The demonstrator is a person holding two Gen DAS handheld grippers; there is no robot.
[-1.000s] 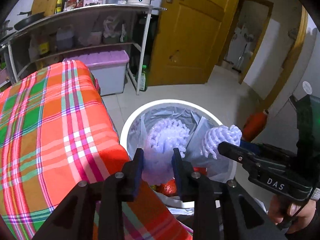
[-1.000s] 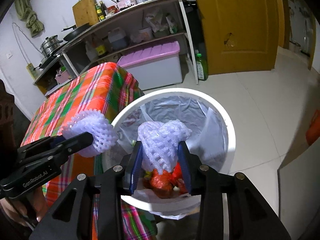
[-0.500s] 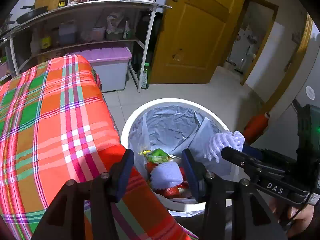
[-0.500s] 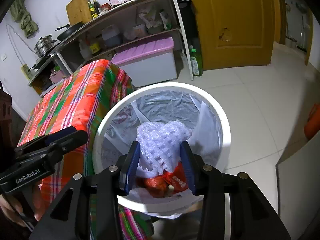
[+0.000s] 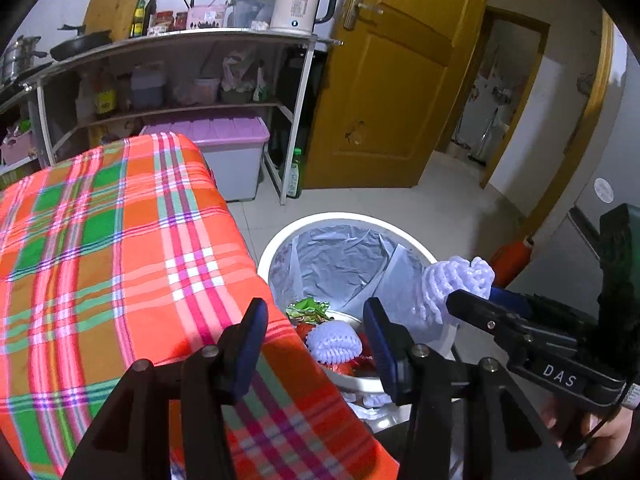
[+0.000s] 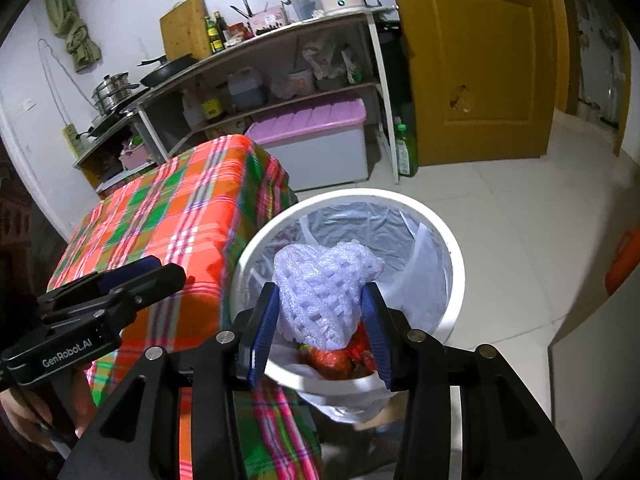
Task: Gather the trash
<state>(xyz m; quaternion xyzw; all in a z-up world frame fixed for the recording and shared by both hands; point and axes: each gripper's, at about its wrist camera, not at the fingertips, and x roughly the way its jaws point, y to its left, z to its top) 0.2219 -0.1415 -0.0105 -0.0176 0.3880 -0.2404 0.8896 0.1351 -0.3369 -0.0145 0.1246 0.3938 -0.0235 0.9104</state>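
A white trash bin (image 5: pixel 280 240) with a grey liner stands on the floor beside the table; it also shows in the right wrist view (image 6: pixel 456 248). My left gripper (image 5: pixel 316 330) is open and empty above the bin's near edge. A white foam net (image 5: pixel 334 342) lies in the bin on red and green trash. My right gripper (image 6: pixel 322 320) is shut on a second white foam net (image 6: pixel 320 292) and holds it over the bin. That net (image 5: pixel 452 284) also shows in the left wrist view.
A table with an orange plaid cloth (image 5: pixel 100 260) stands left of the bin. A metal shelf (image 5: pixel 180 40) with kitchenware and a purple-lidded box (image 5: pixel 224 148) are behind. A yellow door (image 5: pixel 392 80) is at the back. An orange object (image 6: pixel 622 260) sits on the floor at right.
My left gripper opened and its foam net dropped into the bin. My right gripper still holds its net and has stayed over the bin.
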